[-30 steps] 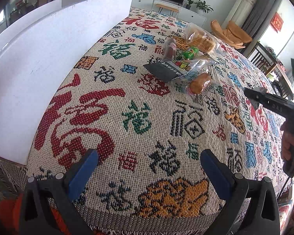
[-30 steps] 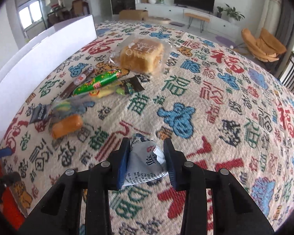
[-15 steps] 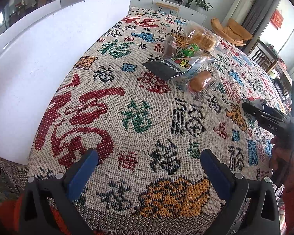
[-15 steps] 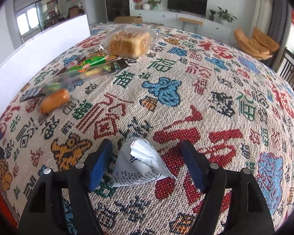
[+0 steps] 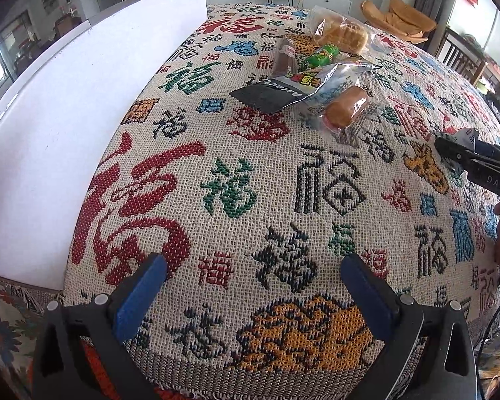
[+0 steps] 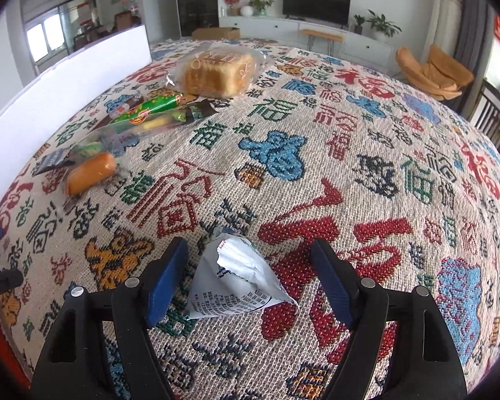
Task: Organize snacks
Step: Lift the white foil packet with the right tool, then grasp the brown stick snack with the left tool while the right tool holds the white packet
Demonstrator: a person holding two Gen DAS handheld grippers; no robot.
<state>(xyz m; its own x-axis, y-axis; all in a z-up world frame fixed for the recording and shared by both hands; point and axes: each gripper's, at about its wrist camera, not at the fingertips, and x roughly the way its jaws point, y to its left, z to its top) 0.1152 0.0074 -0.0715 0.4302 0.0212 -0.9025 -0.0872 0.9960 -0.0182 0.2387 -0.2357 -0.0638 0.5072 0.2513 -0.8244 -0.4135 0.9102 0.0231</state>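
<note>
While the right tongs (image 6: 248, 280) are standing spread, jaws having just been opening, the silver packet (image 6: 236, 278) is lying loose between them on the counter (image 6: 366, 153), well apart from the snack cluster (image 6: 143, 123) by the white board (image 5: 66, 116). Left tongs (image 5: 253, 286) are hanging spread, empty. Grouping is looking partly done; packet probably is not joining the rest yet.

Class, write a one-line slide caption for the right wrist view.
Right gripper, jaws just opened, leaves a silver snack packet lying on the patterned tablecloth.
</note>
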